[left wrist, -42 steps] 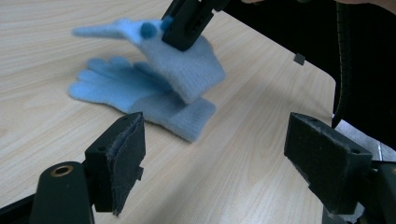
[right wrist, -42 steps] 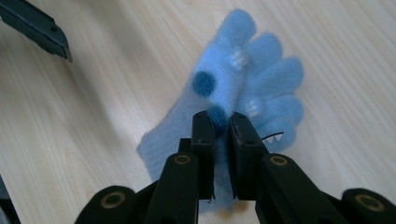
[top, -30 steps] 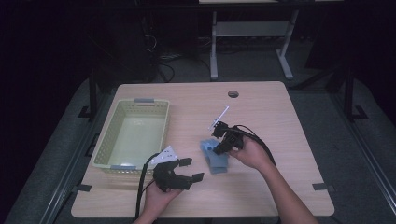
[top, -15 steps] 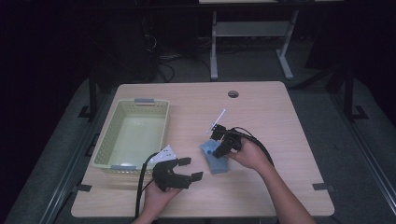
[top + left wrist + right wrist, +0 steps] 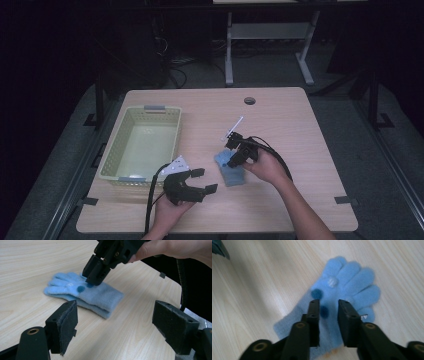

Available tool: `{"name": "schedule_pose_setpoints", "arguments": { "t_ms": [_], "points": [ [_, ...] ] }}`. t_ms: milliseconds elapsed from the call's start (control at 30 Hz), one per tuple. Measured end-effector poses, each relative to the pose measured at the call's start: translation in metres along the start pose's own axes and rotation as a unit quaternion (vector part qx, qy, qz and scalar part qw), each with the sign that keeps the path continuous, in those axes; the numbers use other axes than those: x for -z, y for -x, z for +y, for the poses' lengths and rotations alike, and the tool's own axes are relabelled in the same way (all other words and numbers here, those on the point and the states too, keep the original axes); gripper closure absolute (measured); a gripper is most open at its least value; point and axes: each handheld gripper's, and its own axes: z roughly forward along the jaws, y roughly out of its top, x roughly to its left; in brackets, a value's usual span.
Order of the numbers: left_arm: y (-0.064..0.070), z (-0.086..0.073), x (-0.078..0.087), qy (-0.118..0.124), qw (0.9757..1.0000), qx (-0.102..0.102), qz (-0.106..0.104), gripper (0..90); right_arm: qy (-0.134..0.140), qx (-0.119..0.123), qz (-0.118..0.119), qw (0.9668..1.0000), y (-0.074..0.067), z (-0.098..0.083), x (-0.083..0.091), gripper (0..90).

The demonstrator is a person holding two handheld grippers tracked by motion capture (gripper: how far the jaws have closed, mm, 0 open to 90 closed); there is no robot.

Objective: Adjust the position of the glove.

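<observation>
Hovering right over the light blue glove, the right gripper has its fingers just easing apart, tips down on the fleece with a narrow strip between them, not pinching it. Left gripper sits nearby, fingers spread wide, nothing in them. Green basket lies beyond the left fingers, white stick past the right ones, nothing blocking on the tabletop.

We see a light wooden table with a small round hole near its far edge. It stands on a grey floor. Behind it is a white metal stand with two legs. The room around is very dark.
</observation>
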Motion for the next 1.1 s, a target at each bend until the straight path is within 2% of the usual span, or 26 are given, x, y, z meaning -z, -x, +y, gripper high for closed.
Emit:
{"name": "schedule_pose_setpoints", "arguments": {
  "t_ms": [133,267,400,533,667,767,900,933,1000,1100],
  "points": [
    [0.0,-0.001,0.0,0.001,1.0,0.002,0.001,20.2,0.007,-0.01,0.007,0.9999,0.001,0.002,-0.007,79.2],
    [0.0,-0.001,-0.001,-0.001,1.0,0.0,-0.003,20.2,-0.012,-0.013,0.008,0.9998,0.0,0.001,-0.02,81.5],
    [0.001,-0.001,-0.003,-0.005,1.0,-0.002,-0.005,20.2,-0.005,-0.021,0.01,0.9997,0.001,-0.001,-0.023,80.7],
    [0.002,-0.002,-0.005,-0.007,1.0,-0.002,-0.006,20.3,0.017,-0.031,0.015,0.9993,0.002,-0.007,-0.018,71.7],
    [0.001,-0.002,-0.007,-0.013,0.9999,0.002,-0.007,20.8,0.038,-0.051,0.015,0.9979,0.003,-0.015,-0.008,62.2],
    [0.002,-0.004,-0.01,-0.012,0.9998,0.012,-0.009,21.3,0.058,-0.072,0.019,0.9955,0.005,-0.025,-0.001,53.8],
    [0.004,-0.004,-0.013,-0.016,0.9997,0.019,-0.007,22.8,0.078,-0.101,0.023,0.9916,0.009,-0.041,0.007,51.1],
    [0.003,-0.003,-0.014,-0.017,0.9996,0.022,-0.007,23.1,0.084,-0.11,0.021,0.9902,0.01,-0.045,0.009,50.3],
    [0.002,-0.003,-0.017,-0.022,0.9995,0.021,-0.003,23.9,0.093,-0.13,0.034,0.9865,0.013,-0.053,0.012,48.4],
    [-0.002,-0.003,-0.025,-0.035,0.9988,0.033,0.003,24.2,0.11,-0.16,0.048,0.9798,0.019,-0.062,0.016,46.4]
  ]
}}
